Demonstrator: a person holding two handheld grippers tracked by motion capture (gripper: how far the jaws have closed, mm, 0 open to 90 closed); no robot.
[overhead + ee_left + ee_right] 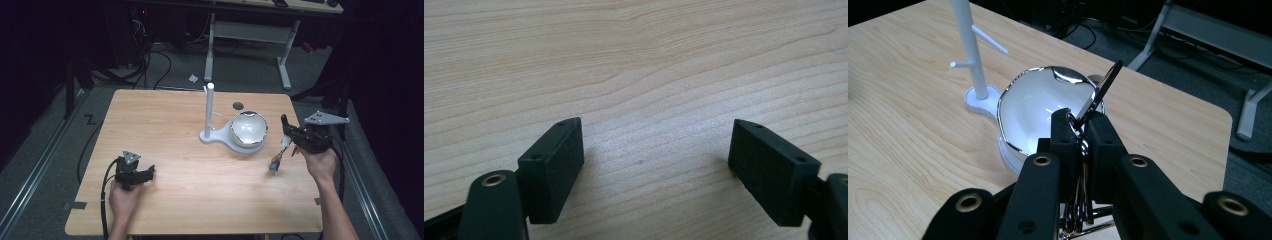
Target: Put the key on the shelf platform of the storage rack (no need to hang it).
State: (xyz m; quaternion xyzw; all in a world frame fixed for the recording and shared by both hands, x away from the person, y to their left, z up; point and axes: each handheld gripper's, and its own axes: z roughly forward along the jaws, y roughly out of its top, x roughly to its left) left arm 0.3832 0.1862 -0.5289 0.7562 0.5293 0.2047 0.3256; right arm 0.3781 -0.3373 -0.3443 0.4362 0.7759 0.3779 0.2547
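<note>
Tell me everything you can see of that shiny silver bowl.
The shiny silver bowl looks like polished metal, round, its mirror-like inside reflecting light. It sits upright and empty on the flat base of the white stand with the tall pegged post, on the wooden table. The right gripper, clamping a thin dark item, hovers beside it.

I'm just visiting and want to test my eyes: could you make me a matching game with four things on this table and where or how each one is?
Things:
1. left hand-held gripper
2. right hand-held gripper
3. bowl
4. white post

States:
A. shiny, sitting on the white stand's base
B. upright, with small side pegs
C. jaws wide apart, over bare wood
D. jaws shut on a thin dark item

Pairs: 1-C, 2-D, 3-A, 4-B
</note>
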